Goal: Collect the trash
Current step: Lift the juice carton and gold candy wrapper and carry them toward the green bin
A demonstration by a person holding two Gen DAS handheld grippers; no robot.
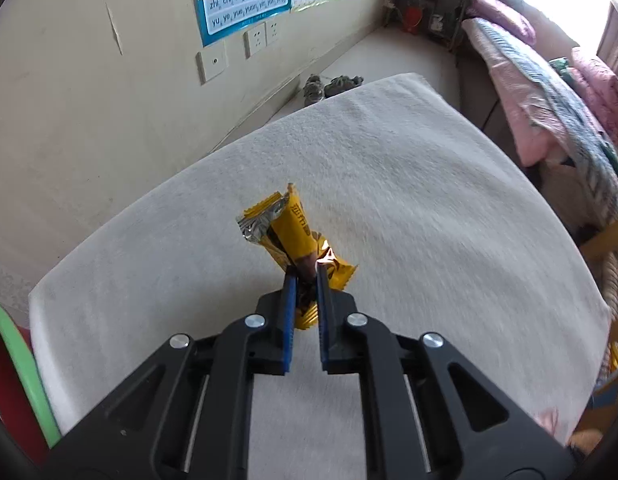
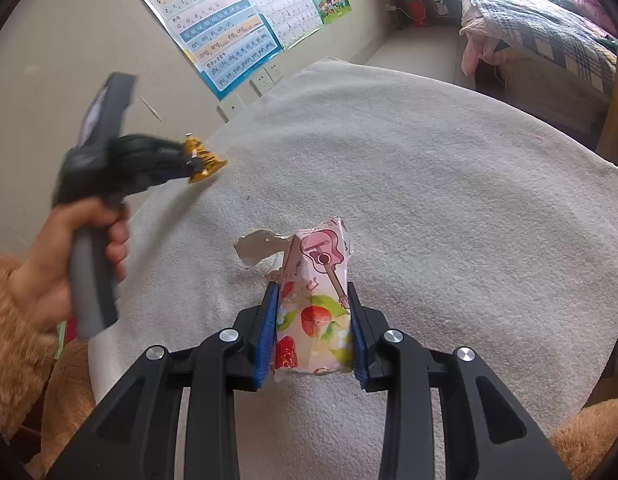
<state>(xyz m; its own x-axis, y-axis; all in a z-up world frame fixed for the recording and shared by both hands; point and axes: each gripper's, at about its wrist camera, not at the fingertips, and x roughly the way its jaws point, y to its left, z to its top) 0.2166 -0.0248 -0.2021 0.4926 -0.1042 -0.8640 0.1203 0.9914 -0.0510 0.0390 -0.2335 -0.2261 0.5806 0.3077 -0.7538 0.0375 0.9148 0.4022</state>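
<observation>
Trash in both tongs. Left tongs [image 1: 306,276] are clamped on a yellow candy wrapper [image 1: 291,236], pinched near its lower end, w/ most of the wrapper sticking up past the tips and a bit of the bottom edge poking out below between the blue pads [image 1: 289,300]. Right tongs [image 2: 312,320] are clamped on a pink strawberry-print wrapper [image 2: 315,308], held across its width. Both pieces look lifted just above the cloth-covered bench [image 1: 429,200]; can't tell if either lower edge grazes the cloth.

To do this step well, I'd say: keep both squeezes firm, since thin foil slips easily; lift straight up before swinging toward a bin; keep the two hands apart so the wrappers don't snag. No bin clearly seen; a green-rimmed red thing [image 1: 17,380] at the bench's left edge may be one, not sure.

Looks: yellow wrapper is crumpled foil, torn open at the top w/ silver lining showing, dark band and print on the side. In the right wrist view it's only a gold blur at the left tongs' tip, w/ the person's hand [image 2: 69,264] on the grey handle. Pink wrapper is glossy, printed w/ strawberries and a guitar, top torn, a white flap curling left. Both seem light, empty, floppy.
</observation>
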